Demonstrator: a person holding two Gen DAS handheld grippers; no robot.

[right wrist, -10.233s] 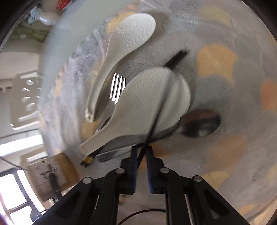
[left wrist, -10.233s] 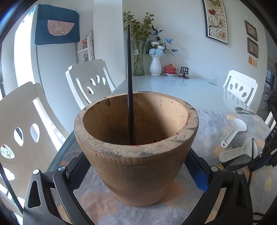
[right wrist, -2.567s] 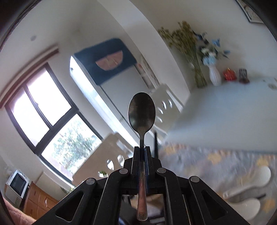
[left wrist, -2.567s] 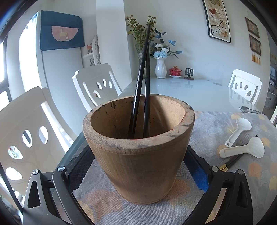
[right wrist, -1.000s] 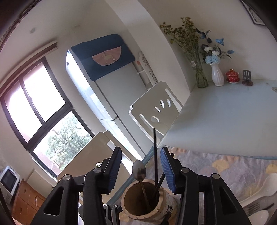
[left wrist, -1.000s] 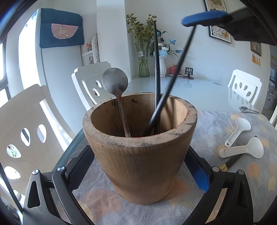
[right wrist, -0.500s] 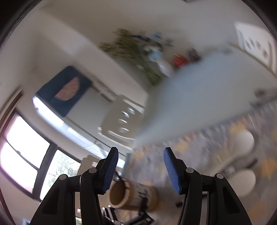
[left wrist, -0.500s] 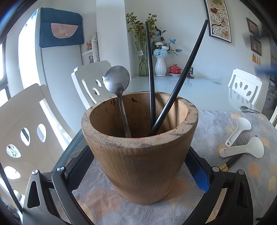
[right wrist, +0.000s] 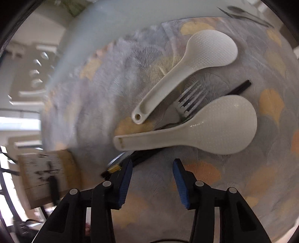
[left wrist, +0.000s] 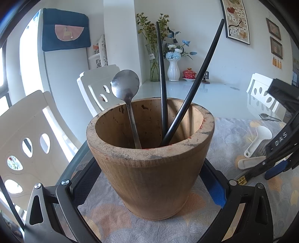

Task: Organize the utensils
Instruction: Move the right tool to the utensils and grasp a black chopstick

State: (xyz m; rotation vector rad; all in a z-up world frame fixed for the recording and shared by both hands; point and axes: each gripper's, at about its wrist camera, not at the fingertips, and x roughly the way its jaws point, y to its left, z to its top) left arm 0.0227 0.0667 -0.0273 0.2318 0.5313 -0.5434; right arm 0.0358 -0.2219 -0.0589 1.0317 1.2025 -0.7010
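On the patterned cloth (left wrist: 104, 215) at the table's near edge: a wooden holder (left wrist: 149, 168), tub-shaped, thick-rimmed, upright. It stands between the two arms of the left gripper (left wrist: 149, 188); the blue pads sit against or just beside its lower wall on both sides, contact itself not clear from this angle.

Holder contents, left wrist view:
- metal spoon (left wrist: 127, 89), bowl end up, leaning on the back-left of the rim.
- two black chopsticks (left wrist: 163, 78), one near upright, the other slanting up to the right; they cross low inside the holder.

Loose utensils lie well to the right of the holder, on the same cloth. Right wrist view, looking steeply down:
- two white rice paddles, the upper one (right wrist: 198, 59) lying diagonally, the lower one (right wrist: 214, 129) nearly level across the frame.
- metal fork (right wrist: 190, 99) between them, its handle passing under the lower paddle.
- more black chopsticks (right wrist: 241, 87) under the lower paddle, gold-banded ends showing near the left pad.
- another metal spoon (right wrist: 243, 13) apart from the pile, on bare glass table (right wrist: 115, 20) beyond the cloth.

Right gripper (right wrist: 152, 179) hangs above the cloth just below the pile. Jaws apart and closing, nothing between the pads. Its left pad is just beside the chopstick ends.
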